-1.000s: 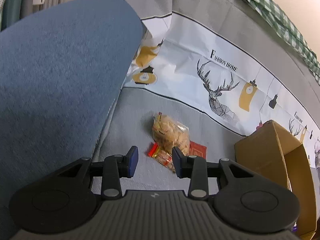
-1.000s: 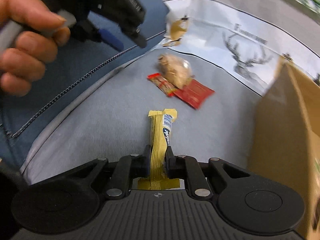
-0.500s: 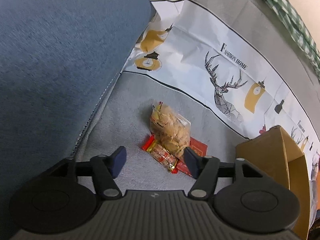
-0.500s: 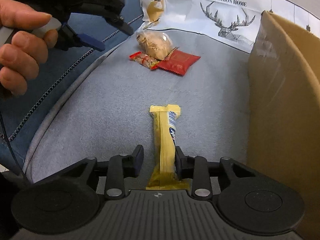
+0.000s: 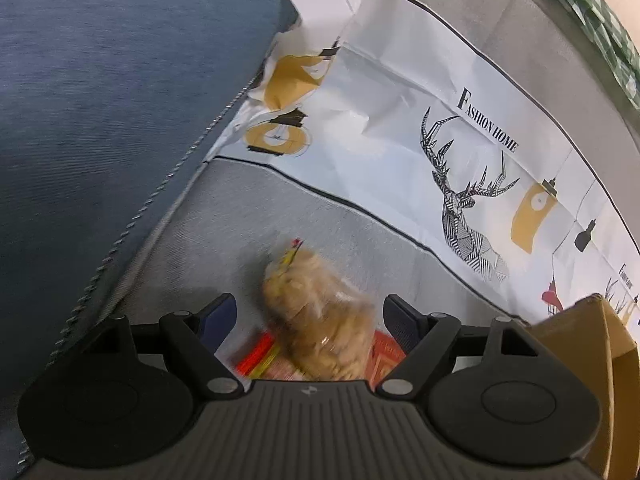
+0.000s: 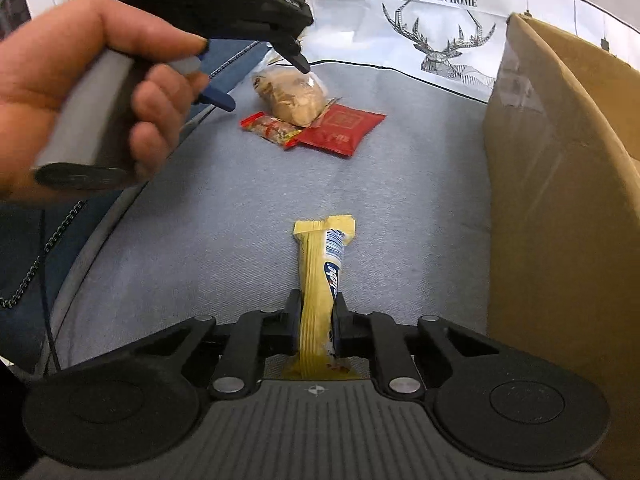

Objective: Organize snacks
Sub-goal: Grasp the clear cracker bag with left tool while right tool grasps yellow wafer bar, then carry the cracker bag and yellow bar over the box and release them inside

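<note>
My left gripper (image 5: 310,318) is wide open, its fingers on either side of a clear bag of tan crackers (image 5: 320,316) lying on the grey cushion. Under the bag lie a small red-ended snack pack (image 5: 256,356) and a red packet (image 5: 386,356). The right wrist view shows the same bag (image 6: 290,94), small pack (image 6: 272,129) and red packet (image 6: 342,128), with the left gripper (image 6: 264,82) over the bag. My right gripper (image 6: 316,316) is shut on a yellow snack bar (image 6: 322,276), held above the cushion.
A cardboard box (image 6: 560,200) stands at the right, also at the lower right of the left wrist view (image 5: 576,344). A blue cushion (image 5: 100,100) borders the left. A white deer-print cloth (image 5: 460,168) lies behind the snacks.
My left gripper opened wider and moved forward and down around the cracker bag. My right gripper eased open half a second ago and has closed again on the yellow bar.
</note>
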The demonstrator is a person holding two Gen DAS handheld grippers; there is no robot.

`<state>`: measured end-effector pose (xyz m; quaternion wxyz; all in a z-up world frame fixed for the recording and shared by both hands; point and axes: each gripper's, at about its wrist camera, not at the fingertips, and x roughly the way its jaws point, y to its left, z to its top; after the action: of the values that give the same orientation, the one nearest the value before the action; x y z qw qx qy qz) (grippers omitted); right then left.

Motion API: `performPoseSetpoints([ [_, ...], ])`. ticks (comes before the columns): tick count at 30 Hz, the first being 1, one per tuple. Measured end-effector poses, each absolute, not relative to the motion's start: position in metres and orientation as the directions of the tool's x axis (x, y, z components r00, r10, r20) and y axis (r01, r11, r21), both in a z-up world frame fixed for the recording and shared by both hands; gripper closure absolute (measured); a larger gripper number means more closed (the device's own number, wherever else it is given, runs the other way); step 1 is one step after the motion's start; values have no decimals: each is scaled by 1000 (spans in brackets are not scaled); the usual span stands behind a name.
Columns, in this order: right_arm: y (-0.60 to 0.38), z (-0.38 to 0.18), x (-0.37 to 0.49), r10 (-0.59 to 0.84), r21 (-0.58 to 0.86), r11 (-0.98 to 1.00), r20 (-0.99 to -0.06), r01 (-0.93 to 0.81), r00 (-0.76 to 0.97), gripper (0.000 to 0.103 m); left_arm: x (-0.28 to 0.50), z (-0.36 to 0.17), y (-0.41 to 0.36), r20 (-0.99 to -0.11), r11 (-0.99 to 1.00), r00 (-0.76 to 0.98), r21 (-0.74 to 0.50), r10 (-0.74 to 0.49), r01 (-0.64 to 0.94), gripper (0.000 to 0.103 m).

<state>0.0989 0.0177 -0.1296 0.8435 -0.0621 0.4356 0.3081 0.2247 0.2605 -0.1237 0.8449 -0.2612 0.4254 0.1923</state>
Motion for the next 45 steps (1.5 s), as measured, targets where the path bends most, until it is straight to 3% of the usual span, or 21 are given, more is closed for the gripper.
performPoseSetpoints([
  [5,17,-131,99,466,163,801,-774,-577,429,88,239,-133,249,-842,814,530,-237,100,-530,19],
  [9,16,-131,100,472,172,799,-773,-576,424,88,237,-133,244,-851,842,508,-175,132,-511,44],
  [12,17,-131,99,474,166,794,-770,-585,426,88,223,-120,249,-847,823,515,-195,133,-533,54],
  [18,15,-131,95,477,164,796,-762,-582,437,88,170,-72,237,-802,825,587,-254,112,-504,54],
  [24,10,-127,89,472,160,804,-757,-573,451,88,124,-83,200,-910,910,413,-188,-20,-371,53],
  [29,7,-128,83,482,187,793,-774,-579,410,88,118,-98,187,-937,945,342,-172,-70,-279,51],
  [32,7,-127,78,481,182,790,-775,-585,409,86,119,-107,185,-954,949,296,-132,-44,-285,35],
  [36,4,-128,76,486,179,782,-775,-597,404,85,115,-107,183,-955,956,296,-120,-37,-267,24],
  [45,5,-128,73,479,150,774,-774,-615,414,84,117,-113,180,-962,965,273,-83,-13,-248,24],
])
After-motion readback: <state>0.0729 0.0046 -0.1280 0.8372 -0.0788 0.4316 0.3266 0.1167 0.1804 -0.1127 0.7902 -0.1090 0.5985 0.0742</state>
